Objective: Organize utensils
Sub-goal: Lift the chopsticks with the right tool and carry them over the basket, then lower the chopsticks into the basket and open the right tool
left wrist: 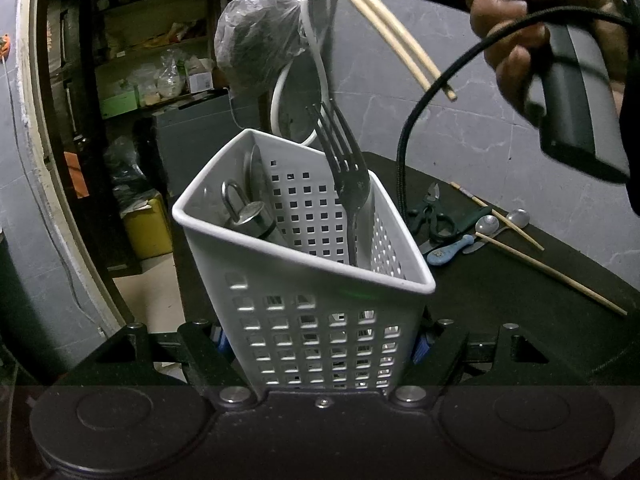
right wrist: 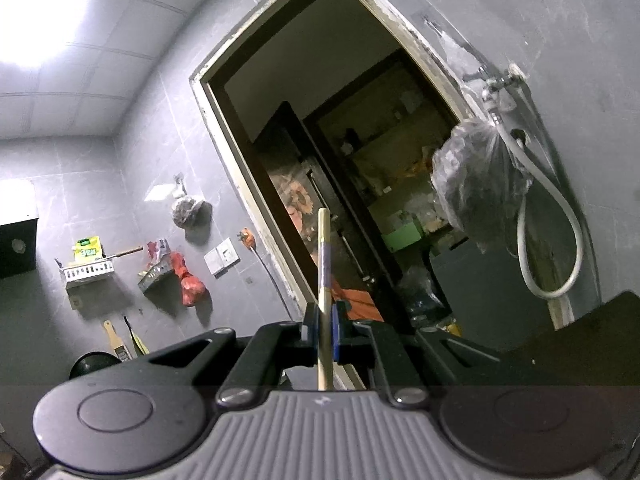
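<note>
The left gripper point(left wrist: 320, 344) is clamping its blue-padded fingers against the two sides of one white perforated plastic utensil caddy point(left wrist: 304, 312), three-cornered in outline, which is tilting slightly and filling the middle of the left wrist view. Inside the caddy, three metal pieces are showing: one chunky steel handle with a hanging loop point(left wrist: 250, 216) leaning at the left wall, one flat rounded steel piece point(left wrist: 256, 168) standing behind it, and one dark steel fork point(left wrist: 346, 176) standing tines-up against the right wall, its head rising clear above the rim. To the right, on the dark tabletop point(left wrist: 500, 304), are lying one pair of black-handled scissors point(left wrist: 434, 216), one blue-handled tool point(left wrist: 446, 252), two small steel spoons point(left wrist: 490, 226) and two loose wooden chopsticks point(left wrist: 552, 276), the nearer one reaching toward the table's right edge. Above the caddy's mouth, open air is lying between the rim and one pair of pale wooden chopsticks point(left wrist: 384, 24) slanting down from the top, gripped by the right gripper point(right wrist: 325, 330), whose blue pads are closing tight on the sticks, which the right wrist view is showing in line as a single shaft. The right hand point(left wrist: 548, 36) is wrapping that gripper's handle.
</note>
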`<state>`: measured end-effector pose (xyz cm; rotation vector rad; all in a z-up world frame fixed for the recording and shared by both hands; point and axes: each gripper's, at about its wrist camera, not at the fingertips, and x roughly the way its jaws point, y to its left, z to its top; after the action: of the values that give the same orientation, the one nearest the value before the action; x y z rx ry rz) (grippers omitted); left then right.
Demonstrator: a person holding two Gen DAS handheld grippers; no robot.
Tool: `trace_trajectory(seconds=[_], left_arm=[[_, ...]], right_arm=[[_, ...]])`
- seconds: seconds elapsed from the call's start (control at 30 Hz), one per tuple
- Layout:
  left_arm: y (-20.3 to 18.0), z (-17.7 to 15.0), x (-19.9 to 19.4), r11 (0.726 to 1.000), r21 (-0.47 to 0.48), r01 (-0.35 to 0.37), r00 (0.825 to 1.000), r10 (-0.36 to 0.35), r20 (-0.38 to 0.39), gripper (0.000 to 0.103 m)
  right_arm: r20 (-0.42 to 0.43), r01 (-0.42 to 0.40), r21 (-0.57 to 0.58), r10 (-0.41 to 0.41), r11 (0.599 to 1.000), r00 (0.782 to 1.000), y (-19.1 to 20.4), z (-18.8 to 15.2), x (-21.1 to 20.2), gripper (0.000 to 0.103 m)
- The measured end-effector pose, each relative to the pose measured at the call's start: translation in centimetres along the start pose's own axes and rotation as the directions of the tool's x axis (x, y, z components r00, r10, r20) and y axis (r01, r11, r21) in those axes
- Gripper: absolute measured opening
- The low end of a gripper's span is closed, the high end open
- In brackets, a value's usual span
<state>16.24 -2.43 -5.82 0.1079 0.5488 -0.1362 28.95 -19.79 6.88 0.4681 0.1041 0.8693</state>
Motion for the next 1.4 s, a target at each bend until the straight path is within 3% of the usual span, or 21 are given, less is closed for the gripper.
trace_trajectory(seconds=[0.73,1.13,1.4], left_arm=[[0.1,-0.1,0.1,1.000,0.004,0.007,1.000,-0.007,0.001,0.078],[0.4,0.2,1.0,0.999,0.024,0.032,0.999,-0.033,0.008,0.078],[0.8,0.5,1.7,0.997,0.062,0.050,0.999,-0.051,0.007,0.078]], right_arm=[[0.060,-0.080,-0.121,0.088,0.989,0.994,0.7,4.4,0.4,0.007],[0.017,-0.090,-0.033,0.091,0.995,0.996,1.1,1.1,0.3,0.007],[0.129,0.032,0.004,-0.033,0.999,0.991,0.6,-2.2,0.1,0.007]])
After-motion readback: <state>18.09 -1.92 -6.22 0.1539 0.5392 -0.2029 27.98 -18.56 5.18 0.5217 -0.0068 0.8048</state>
